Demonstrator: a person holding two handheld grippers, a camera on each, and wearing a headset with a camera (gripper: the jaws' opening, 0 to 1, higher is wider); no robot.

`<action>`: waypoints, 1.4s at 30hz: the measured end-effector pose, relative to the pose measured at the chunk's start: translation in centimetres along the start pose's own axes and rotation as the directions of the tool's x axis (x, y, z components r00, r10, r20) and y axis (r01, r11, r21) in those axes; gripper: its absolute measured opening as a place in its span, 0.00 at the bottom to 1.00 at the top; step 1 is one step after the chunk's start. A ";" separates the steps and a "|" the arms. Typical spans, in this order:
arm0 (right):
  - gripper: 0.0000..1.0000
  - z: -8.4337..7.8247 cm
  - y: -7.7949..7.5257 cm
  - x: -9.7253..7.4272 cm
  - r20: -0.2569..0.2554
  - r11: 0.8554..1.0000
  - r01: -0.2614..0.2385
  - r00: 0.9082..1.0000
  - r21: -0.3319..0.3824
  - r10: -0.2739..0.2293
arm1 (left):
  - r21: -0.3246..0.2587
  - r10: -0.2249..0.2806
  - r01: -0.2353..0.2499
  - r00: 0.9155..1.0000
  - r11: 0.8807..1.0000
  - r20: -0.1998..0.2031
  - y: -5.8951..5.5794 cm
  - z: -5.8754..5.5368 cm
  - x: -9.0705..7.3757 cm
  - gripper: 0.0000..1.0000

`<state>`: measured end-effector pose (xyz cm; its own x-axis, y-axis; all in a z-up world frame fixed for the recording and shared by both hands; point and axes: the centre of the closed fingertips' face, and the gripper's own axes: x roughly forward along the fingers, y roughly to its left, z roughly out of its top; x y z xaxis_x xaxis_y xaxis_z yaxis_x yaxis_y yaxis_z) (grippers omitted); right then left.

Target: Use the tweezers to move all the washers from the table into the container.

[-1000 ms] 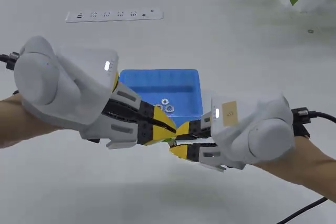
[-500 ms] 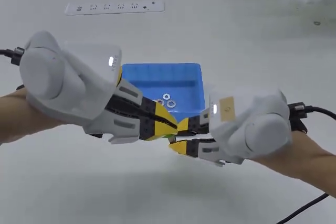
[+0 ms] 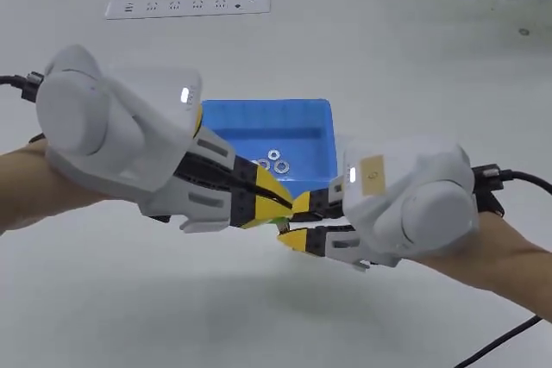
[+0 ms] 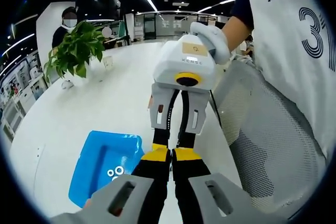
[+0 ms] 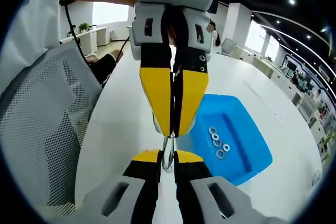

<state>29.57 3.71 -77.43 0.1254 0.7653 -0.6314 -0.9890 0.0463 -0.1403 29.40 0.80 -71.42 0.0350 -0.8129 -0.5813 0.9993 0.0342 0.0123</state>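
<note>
Left gripper [image 3: 283, 206] and right gripper [image 3: 291, 223] meet tip to tip beside the container [image 3: 259, 118] edge nearest the person, jaws pressed nearly together, apparently both pinching the tweezers [image 5: 167, 156] to re-grip them, while washers [image 3: 274, 161] lie inside.

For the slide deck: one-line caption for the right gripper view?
Left gripper and right gripper meet tip to tip on the tweezers, beside a blue container holding four washers.

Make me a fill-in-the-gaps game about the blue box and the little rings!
1. The container on the table is coloured ___.
2. The washers lie ___ the container.
3. The tips of the left gripper and the right gripper meet on a pair of ___.
Missing words: blue; inside; tweezers.
</note>
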 end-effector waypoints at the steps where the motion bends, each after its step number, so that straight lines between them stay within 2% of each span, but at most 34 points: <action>1: 0.11 0.0 0.0 0.0 -0.002 1.000 0.000 1.000 -0.001 0.000 | 0.001 -0.002 0.002 1.000 1.000 0.001 0.0 0.0 0.1 0.05; 4: 0.10 -0.2 0.0 0.1 -0.008 1.000 0.002 1.000 -0.020 -0.002 | -0.005 -0.003 0.003 1.000 1.000 0.004 0.0 0.1 0.1 0.05; 9: 0.09 -0.2 -0.1 0.0 -0.002 1.000 -0.005 1.000 0.012 0.005 | -0.007 -0.005 0.005 1.000 1.000 0.002 0.0 0.1 0.2 0.05; 16: 0.09 0.3 0.2 -0.2 -0.003 1.000 -0.006 1.000 0.003 0.006 | 0.001 -0.013 0.013 1.000 1.000 -0.004 -0.3 0.4 -0.2 0.05; 25: 0.10 2.3 0.2 -1.1 0.020 1.000 0.010 1.000 -0.018 -0.009 | 0.044 -0.021 0.022 1.000 0.999 -0.015 -0.6 1.6 -1.8 0.05; 30: 0.10 3.7 -0.5 -1.8 0.035 0.998 0.042 0.999 -0.039 -0.040 | 0.072 0.000 0.000 1.000 0.997 -0.002 -0.4 2.6 -3.1 0.05; 36: 0.10 4.8 -0.6 -2.2 0.036 0.997 0.051 0.998 -0.066 -0.049 | 0.100 0.007 -0.006 1.000 0.995 -0.008 -0.6 3.4 -4.0 0.05; 42: 0.10 5.8 -1.3 -2.8 0.044 0.994 0.069 0.997 -0.085 -0.065 | 0.131 0.017 -0.016 1.000 0.991 -0.009 -0.2 4.3 -4.9 0.05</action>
<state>30.02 5.22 -71.03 0.1862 0.7879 -0.5870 -0.9678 0.0439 -0.2480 29.10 2.31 -65.04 0.0517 -0.8072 -0.5880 0.9913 -0.0298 0.1281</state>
